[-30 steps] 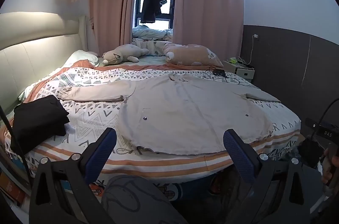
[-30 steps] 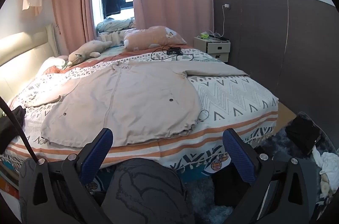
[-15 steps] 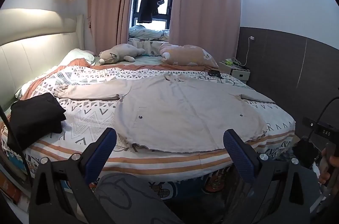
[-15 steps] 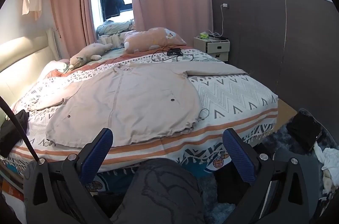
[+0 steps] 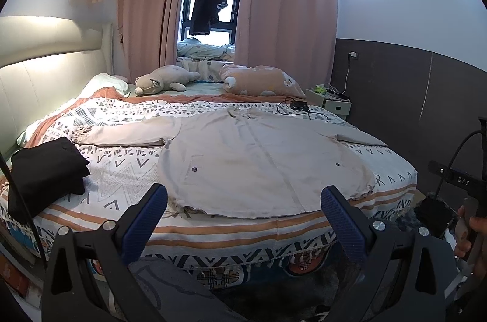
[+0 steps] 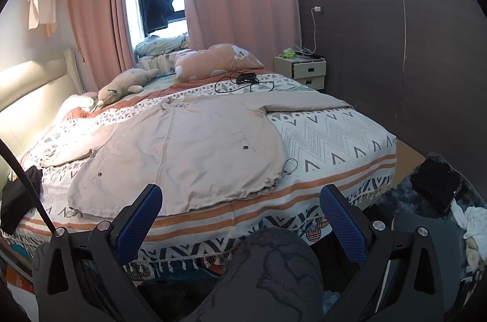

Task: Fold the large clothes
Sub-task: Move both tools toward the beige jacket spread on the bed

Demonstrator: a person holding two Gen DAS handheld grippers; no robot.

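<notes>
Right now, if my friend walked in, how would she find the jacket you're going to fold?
Look at the big bed with the zigzag blanket. Spread flat across its middle lies the beige jacket, sleeves stretched out sideways. Unlike the folded black clothes at the bed's left edge, it is pale, unfolded and has snap buttons.

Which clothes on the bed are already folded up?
The black clothes at the bed's left edge are folded into a pile. The beige jacket lies spread flat, sleeves out.
</notes>
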